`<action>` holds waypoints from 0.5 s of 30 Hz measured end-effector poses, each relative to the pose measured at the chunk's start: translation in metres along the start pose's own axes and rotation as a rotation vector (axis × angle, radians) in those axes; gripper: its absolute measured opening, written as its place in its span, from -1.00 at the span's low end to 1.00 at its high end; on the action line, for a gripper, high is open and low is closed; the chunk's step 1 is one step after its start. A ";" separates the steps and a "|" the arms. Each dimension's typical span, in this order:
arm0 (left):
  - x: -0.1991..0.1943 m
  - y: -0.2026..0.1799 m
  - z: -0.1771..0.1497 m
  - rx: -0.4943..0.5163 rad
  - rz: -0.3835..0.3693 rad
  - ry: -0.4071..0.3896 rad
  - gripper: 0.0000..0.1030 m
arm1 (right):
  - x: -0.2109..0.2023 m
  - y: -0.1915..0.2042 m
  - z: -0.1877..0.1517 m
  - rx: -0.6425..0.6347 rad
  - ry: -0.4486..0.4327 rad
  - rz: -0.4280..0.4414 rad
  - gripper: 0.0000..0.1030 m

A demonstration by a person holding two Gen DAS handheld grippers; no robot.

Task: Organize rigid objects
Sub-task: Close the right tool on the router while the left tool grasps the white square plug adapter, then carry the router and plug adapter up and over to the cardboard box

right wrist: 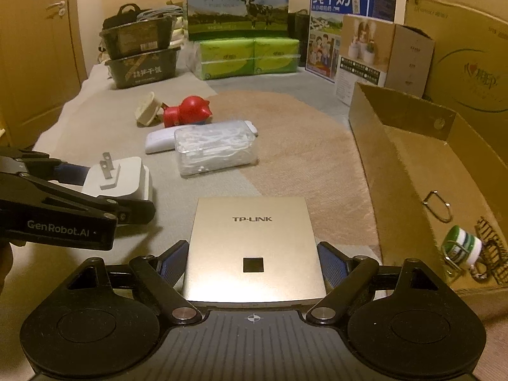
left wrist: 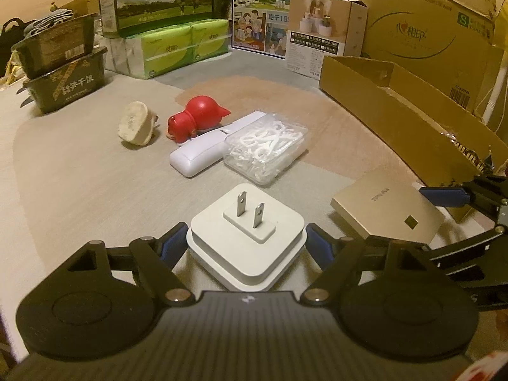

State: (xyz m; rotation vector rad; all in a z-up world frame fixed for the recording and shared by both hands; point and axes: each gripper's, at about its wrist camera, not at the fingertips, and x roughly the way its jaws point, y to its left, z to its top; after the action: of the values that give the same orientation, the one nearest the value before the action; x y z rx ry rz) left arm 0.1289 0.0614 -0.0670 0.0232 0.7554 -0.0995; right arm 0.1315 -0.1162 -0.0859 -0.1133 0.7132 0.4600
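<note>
Carton [right wrist: 409, 171]: stood open at the right of the mat, holding a small green-and-white striped item [right wrist: 462, 243] and a wire clip; judged the place for the loose things.
Router [right wrist: 254, 247]: flat gold box lay on the mat between the fingers of the right gripper [right wrist: 254, 263]. Jaws stood wide, pads beside its long edges; contact could not be confirmed, so no hold was recorded.
Router advice: pads should meet the two long edges squarely and low before any lift, as the smooth shell would likely slip under a tilted grip.
Plug [left wrist: 246, 235]: white square adapter, prongs up, sat between the pads of the left gripper [left wrist: 246, 243]. Pads lay against both sides; judged gripped, jaws about two-thirds open.
Plug advice: keep it level, carry it over the carton wall, and steer clear of the other gripper.
Left view only: the plug's stepped base and both pads on it; the router seen whole, just beside the carton.
Right view only: the carton's inside and contents; the plug from the side, apparently lifted off the mat.
Remaining: floss box [left wrist: 266, 147], white case [left wrist: 206, 146], red toy [left wrist: 197, 119], beige plug [left wrist: 135, 127], all well ahead.
</note>
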 end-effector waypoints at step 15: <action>-0.061 -0.030 0.008 -0.025 0.015 -0.054 0.50 | -0.073 -0.009 0.000 0.010 -0.078 -0.019 0.65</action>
State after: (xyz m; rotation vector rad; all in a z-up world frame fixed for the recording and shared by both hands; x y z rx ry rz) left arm 0.0875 0.0363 -0.0189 0.0021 0.7019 -0.0756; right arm 0.0873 -0.1512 -0.0392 -0.0918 0.6376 0.4401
